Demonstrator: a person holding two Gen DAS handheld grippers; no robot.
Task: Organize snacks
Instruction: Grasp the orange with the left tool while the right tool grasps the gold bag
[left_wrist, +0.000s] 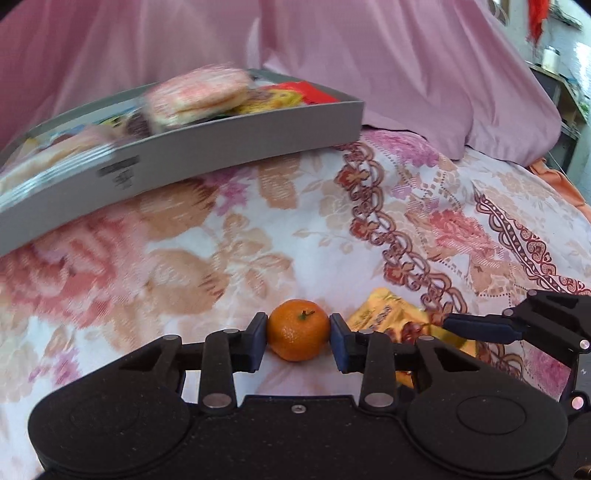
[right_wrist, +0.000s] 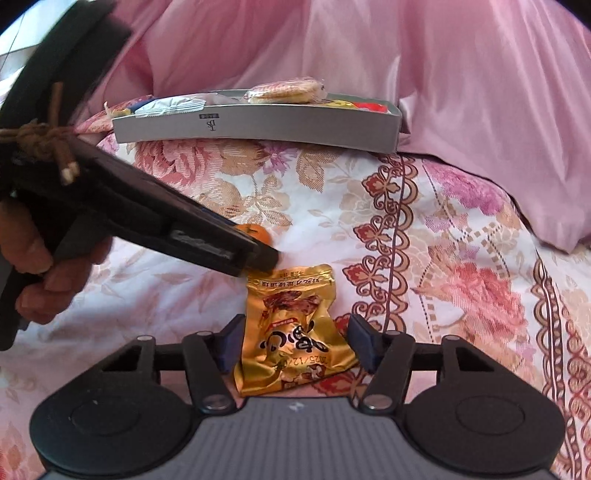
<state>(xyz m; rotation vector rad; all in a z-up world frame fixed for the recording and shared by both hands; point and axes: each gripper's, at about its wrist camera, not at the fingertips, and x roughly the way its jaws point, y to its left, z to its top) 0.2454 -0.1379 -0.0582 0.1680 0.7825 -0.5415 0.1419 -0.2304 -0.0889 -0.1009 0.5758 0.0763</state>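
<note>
Down on the flowered bedspread, the left tongs are clamped on a small orange, one blue pad touching each side of the fruit, stem facing up. The orange sits on the cloth, well short of the gray box farther up the bed.

Just beside the orange lies a gold snack packet. The right tongs stand apart with the packet between them; the left pad sits at the packet's edge, the right pad has a small gap, so they straddle it without squeezing. From the right wrist view, the left tongs cross over the packet's top corner, hiding most of the orange.

The gray box holds a wrapped round cracker, a white sachet and some red and yellow wrappers. Pink sheets are bunched behind it.
</note>
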